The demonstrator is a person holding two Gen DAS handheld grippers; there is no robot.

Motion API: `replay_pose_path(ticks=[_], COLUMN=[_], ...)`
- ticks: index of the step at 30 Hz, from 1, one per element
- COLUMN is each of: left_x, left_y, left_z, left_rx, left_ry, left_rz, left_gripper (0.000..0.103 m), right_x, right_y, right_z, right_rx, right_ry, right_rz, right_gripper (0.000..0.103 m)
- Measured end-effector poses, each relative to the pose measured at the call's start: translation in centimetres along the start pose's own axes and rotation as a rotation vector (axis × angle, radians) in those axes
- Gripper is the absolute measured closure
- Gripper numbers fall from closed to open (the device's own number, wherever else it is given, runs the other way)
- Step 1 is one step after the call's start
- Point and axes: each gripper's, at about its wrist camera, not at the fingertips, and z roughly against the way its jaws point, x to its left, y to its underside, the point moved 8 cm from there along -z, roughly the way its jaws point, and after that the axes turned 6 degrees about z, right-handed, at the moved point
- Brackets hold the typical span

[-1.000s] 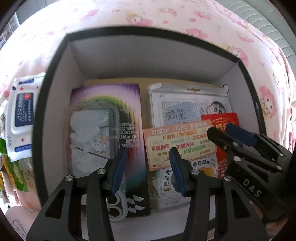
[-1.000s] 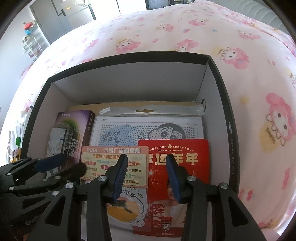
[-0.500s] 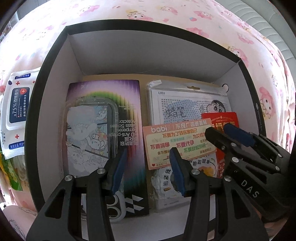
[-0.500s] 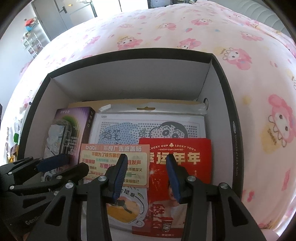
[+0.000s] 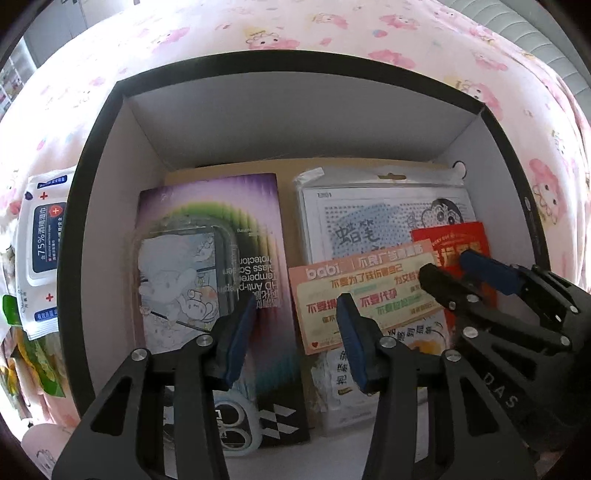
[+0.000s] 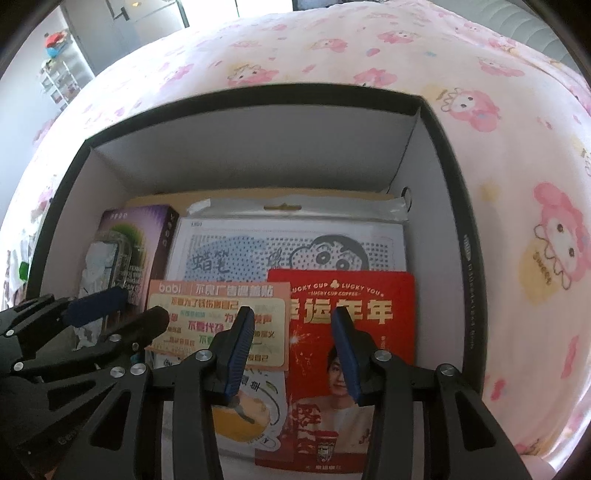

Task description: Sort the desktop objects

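Two grippers: both over the box [image 6: 436,155] — nothing held
Left gripper [image 5: 295,325]: jaws apart, just narrowing
Right gripper [image 6: 291,343]: jaws apart, just widening — above the red card [image 6: 369,295]

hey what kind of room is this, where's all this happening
Most likely a bedroom at home. The black box sits on a pink cartoon-print bedsheet, with what looks like a padded headboard behind it, and a door and small shelf rack at the far side.

Matt cardboard box [image 5: 110,206] with black rim on soft printed cotton bedsheet [image 6: 332,48]; inside, a glossy plastic-wrapped pack [image 6: 295,236], a shiny red paper card [image 6: 354,302], and a glossy purple carton [image 5: 236,221].
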Motion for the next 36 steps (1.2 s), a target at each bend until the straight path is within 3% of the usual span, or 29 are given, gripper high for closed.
replay_pose_path(ticks=[6,8,12,16,22,27,36], left_x=[0.2,-0.1,-0.8,-0.1,0.0,0.7,1.7], left_y=[-0.1,-0.1,-0.3,1.3,3.9,5.4,7.4], left_z=[0.1,1.1,4.5,9.5,14.9,17.9,20.0], left_rx=[0.015,-0.017,-0.109,-0.203,-0.276,-0.313,-0.331], left_ry=[0.072,0.097,0.141,0.150,0.160,0.168,0.173], left_rz=[0.055,0.052,0.023,-0.016,-0.063,-0.077,-0.091], left_gripper=[0.057,0.057,0.056,0.050,0.048,0.048,0.048], right_x=[-0.3,-0.4,-0.3,0.4,2.4,3.1,5.3], right_y=[0.7,0.8,1.2,2.2,3.5,4.0,5.6], right_z=[0.2,0.7,3.2,6.8,11.7,13.8,16.2], right_rx=[-0.003,-0.009,-0.084,-0.154,-0.239,-0.275,-0.295], right_ry=[-0.047,-0.073,-0.042,-0.056,-0.042,-0.054,-0.048], right_rz=[-0.055,-0.081,-0.100,-0.139,-0.135,-0.139,-0.114], right_gripper=[0.063,0.063,0.063,0.056,0.051,0.051,0.051])
